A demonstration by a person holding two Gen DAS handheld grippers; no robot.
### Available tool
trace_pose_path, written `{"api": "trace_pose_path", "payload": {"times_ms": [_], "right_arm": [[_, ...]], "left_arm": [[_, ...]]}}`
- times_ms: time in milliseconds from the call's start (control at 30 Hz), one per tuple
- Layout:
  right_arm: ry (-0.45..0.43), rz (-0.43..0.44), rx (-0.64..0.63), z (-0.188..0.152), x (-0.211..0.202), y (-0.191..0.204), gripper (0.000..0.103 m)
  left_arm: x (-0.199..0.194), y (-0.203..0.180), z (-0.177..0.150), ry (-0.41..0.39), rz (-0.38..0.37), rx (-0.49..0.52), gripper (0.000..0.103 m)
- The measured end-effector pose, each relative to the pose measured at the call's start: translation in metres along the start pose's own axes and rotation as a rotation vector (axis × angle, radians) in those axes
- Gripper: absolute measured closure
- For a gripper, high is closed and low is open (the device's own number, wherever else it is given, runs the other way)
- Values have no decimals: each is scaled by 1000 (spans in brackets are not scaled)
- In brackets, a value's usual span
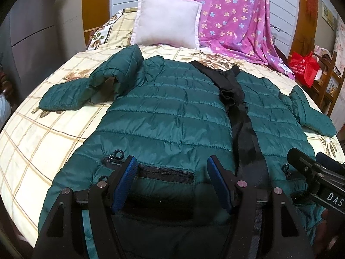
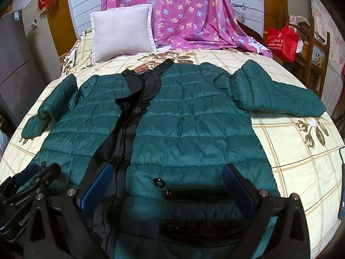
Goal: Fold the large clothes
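- The green quilted jacket (image 1: 168, 112) lies flat on the bed (image 1: 43, 140), front up, with its hem directly under both grippers and its collar far ahead of them.
- Likely trouble: the slick puffy shell could slide out of a shallow pinch, since the padding springs back.
- The open black zipper placket (image 1: 243, 129), between the two grippers, could gape or twist if the two sides are lifted unevenly.
- The sleeve (image 1: 71, 95) ahead-left of the left gripper is already bunched at the shoulder; folding over it would probably trap a lump.
- The left gripper (image 1: 172, 181) hovers low over the left pocket (image 1: 163, 173), fingers spread wide, holding nothing.
- The right gripper (image 2: 168, 192) sits alongside over the other pocket (image 2: 194, 194), pointing forward toward the collar, also wide and empty.
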State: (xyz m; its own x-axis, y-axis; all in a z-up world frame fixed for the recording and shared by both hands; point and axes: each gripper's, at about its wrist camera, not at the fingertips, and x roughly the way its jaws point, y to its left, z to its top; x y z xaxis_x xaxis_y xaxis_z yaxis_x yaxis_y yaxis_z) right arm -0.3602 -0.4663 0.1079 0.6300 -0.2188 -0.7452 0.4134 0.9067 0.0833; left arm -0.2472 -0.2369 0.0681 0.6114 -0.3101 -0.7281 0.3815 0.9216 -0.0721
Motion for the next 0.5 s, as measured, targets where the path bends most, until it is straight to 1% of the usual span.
{"api": "trace_pose_path", "payload": {"times_ms": [500], "right_arm": [[0, 11, 17, 0, 1, -1, 1]], "left_arm": [[2, -3, -3, 8, 7, 19, 62]]}}
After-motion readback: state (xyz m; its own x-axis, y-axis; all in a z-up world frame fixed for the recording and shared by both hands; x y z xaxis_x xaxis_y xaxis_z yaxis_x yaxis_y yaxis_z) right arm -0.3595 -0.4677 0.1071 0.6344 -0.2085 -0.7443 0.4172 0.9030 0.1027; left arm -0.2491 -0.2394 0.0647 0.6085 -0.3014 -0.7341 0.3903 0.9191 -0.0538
